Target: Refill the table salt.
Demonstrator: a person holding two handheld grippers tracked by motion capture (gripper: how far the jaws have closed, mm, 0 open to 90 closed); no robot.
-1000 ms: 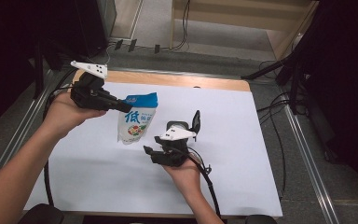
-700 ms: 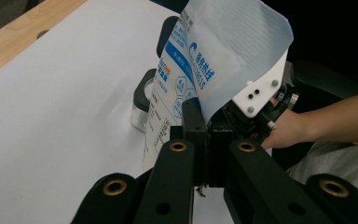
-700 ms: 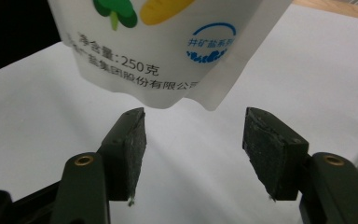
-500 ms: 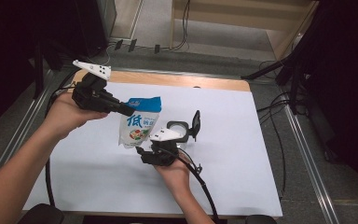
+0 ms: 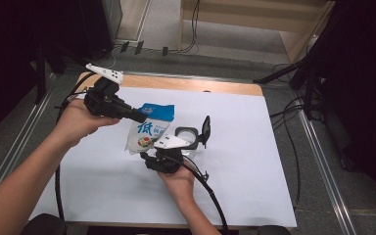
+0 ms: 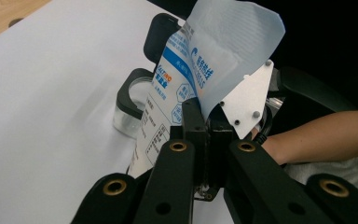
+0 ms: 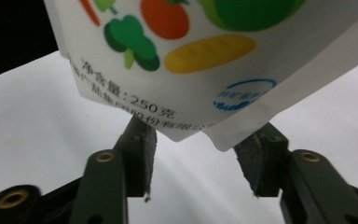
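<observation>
At the left of the high view, the left tongs (image 5: 138, 116) are clamped on the upper edge of a blue-and-white sealed pouch (image 5: 149, 129), holding it up over the white tabletop (image 5: 254, 161); the grey three-cornered plate on top of them points toward the far wooden edge. In the left gripper view the jaws are pressed together on the pouch's (image 6: 200, 65) flat top seam, and the bag hangs slanting away from them, its printed face and small text panels showing. What is inside the pouch cannot be told, since the film is opaque. Lower and to the right, the right tongs (image 5: 149, 159) sit at the pouch's bottom corner. In the right gripper view their jaws stand part open on either side of that lower corner (image 7: 223, 126), which carries pictures of vegetables and a weight line; the jaws have just been closing, with the corner between them, and the pads do not press it. Just right of the pouch stands a small clear jar (image 5: 188, 142) with a black rim, its black hinged lid (image 5: 205, 129) flipped upright; the left gripper view shows the jar (image 6: 130, 105) touching the tabletop behind the bag, and it looks empty.
</observation>
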